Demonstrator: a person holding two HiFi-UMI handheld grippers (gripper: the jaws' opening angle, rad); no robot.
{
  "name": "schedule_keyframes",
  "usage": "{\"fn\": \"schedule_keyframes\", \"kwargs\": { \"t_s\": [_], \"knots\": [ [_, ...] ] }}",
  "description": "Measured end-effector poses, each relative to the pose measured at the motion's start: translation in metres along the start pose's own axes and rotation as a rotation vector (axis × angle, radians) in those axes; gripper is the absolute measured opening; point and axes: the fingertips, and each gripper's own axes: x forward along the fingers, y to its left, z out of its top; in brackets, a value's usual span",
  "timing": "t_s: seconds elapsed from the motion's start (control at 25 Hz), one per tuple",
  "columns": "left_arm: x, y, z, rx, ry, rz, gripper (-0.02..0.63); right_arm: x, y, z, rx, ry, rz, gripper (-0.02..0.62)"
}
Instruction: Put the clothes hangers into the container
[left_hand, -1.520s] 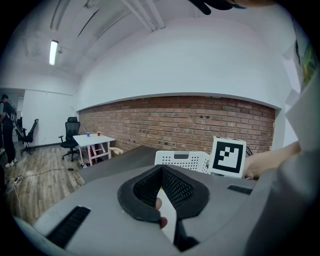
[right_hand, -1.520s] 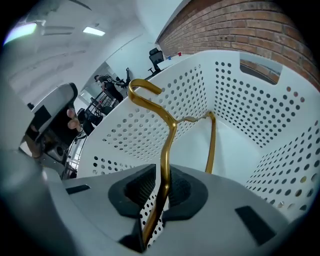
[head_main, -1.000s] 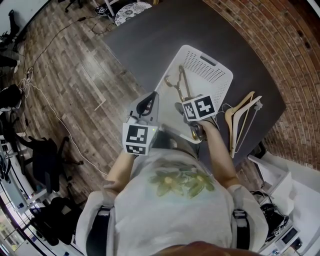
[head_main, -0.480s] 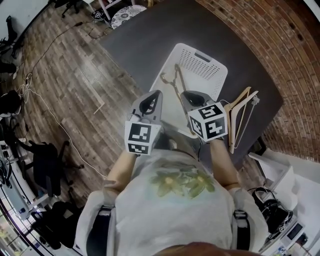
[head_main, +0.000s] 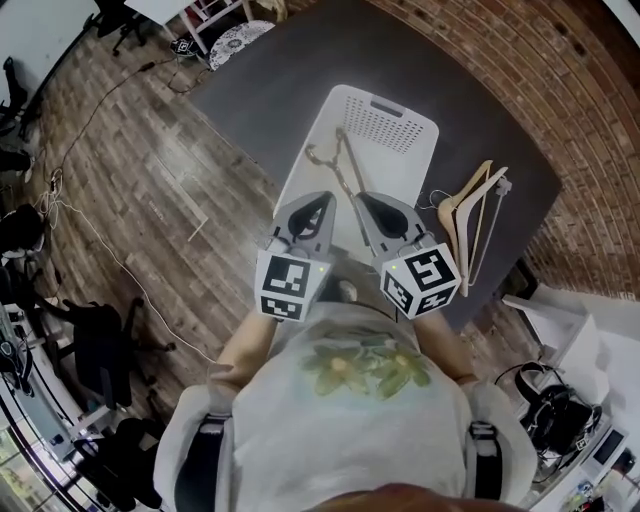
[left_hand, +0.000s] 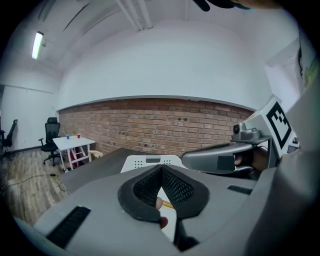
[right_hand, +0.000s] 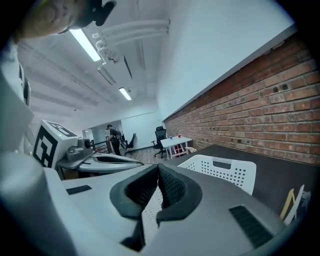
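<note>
A white perforated basket (head_main: 392, 128) stands on the dark table (head_main: 270, 80), and one wooden hanger (head_main: 335, 160) lies inside it. Two more wooden hangers (head_main: 476, 212) rest on the table to the basket's right, also seen low right in the right gripper view as hangers (right_hand: 293, 204). My left gripper (head_main: 318, 204) and right gripper (head_main: 370, 206) hover side by side over the basket's near end. The left gripper (left_hand: 161, 171) is shut and empty. The right gripper (right_hand: 159, 171) has just been closing and is shut on nothing; the basket (right_hand: 220, 170) lies beyond it.
The table's left edge drops to a wooden floor (head_main: 130, 170) with cables. A brick wall (head_main: 540, 80) runs past the table's far right. Office chairs (head_main: 90, 330) stand on the floor at left. A small white table (left_hand: 75, 145) stands far off.
The right gripper has risen out of the basket and drawn back toward the person, its jaws closing empty. The left gripper has shifted slightly forward and up. The hanger stays in the basket.
</note>
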Motion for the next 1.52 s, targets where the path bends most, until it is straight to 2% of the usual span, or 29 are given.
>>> {"fn": "schedule_keyframes", "kwargs": {
  "t_s": [0.16,0.48,0.68,1.08,1.32,1.44,1.52],
  "knots": [
    [-0.001,-0.007,0.006,-0.016,-0.023,-0.020,0.028,-0.008,-0.002,0.000,0.012,-0.012,-0.020,0.031],
    [0.006,-0.015,0.006,-0.011,-0.003,-0.081,0.028,-0.014,-0.010,0.001,0.066,-0.047,-0.057,0.032],
    [0.011,-0.014,0.009,-0.029,0.002,-0.134,0.028,-0.018,-0.022,-0.001,0.073,-0.070,-0.137,0.032],
    [0.026,-0.039,0.012,0.014,0.004,-0.287,0.028,-0.056,-0.049,0.006,0.064,-0.142,-0.322,0.034],
    [0.039,-0.072,0.017,0.028,0.018,-0.331,0.028,-0.095,-0.085,-0.004,0.104,-0.130,-0.428,0.034],
    [0.047,-0.088,0.020,0.025,0.031,-0.332,0.028,-0.113,-0.105,-0.012,0.123,-0.092,-0.465,0.038],
    [0.051,-0.097,0.020,0.019,0.041,-0.331,0.028,-0.122,-0.116,-0.020,0.136,-0.054,-0.470,0.079]
  ]
}}
